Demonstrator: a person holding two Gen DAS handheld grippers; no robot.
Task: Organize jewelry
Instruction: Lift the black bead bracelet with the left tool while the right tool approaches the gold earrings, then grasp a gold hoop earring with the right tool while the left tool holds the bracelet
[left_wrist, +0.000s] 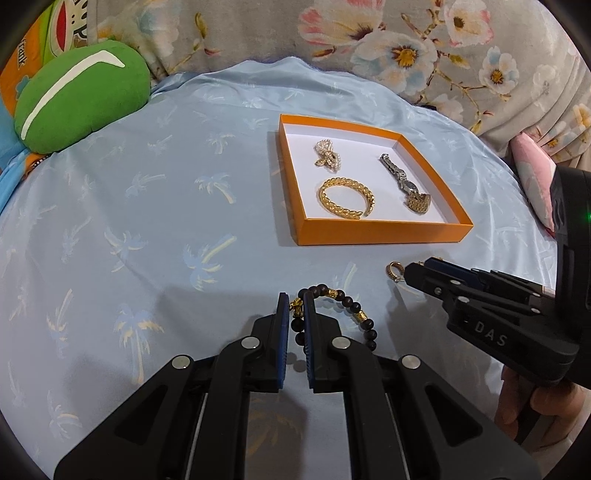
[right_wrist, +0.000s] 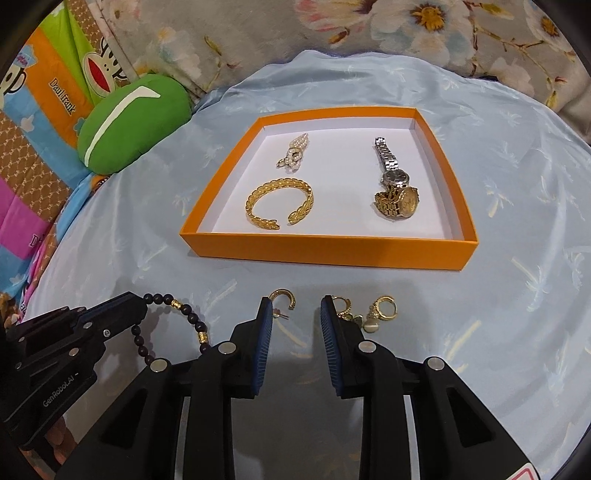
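Left gripper (left_wrist: 296, 301) hides part of the pinched bead bracelet (left_wrist: 341, 295).

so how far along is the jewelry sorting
Done: gold bangle, pearl piece and two watches lie in the orange box. In hand: left tool closes on the bead bracelet. Left: gold earrings on the cloth by the open right tool.

L claw (left_wrist: 296, 308) pinched, R claw (right_wrist: 296, 314) agape

"DAS" on right hand-held gripper (left_wrist: 406, 275), "GenRobot.AI" on left hand-held gripper (right_wrist: 142, 306), "Daul frank" on cartoon fabric (right_wrist: 62, 96)
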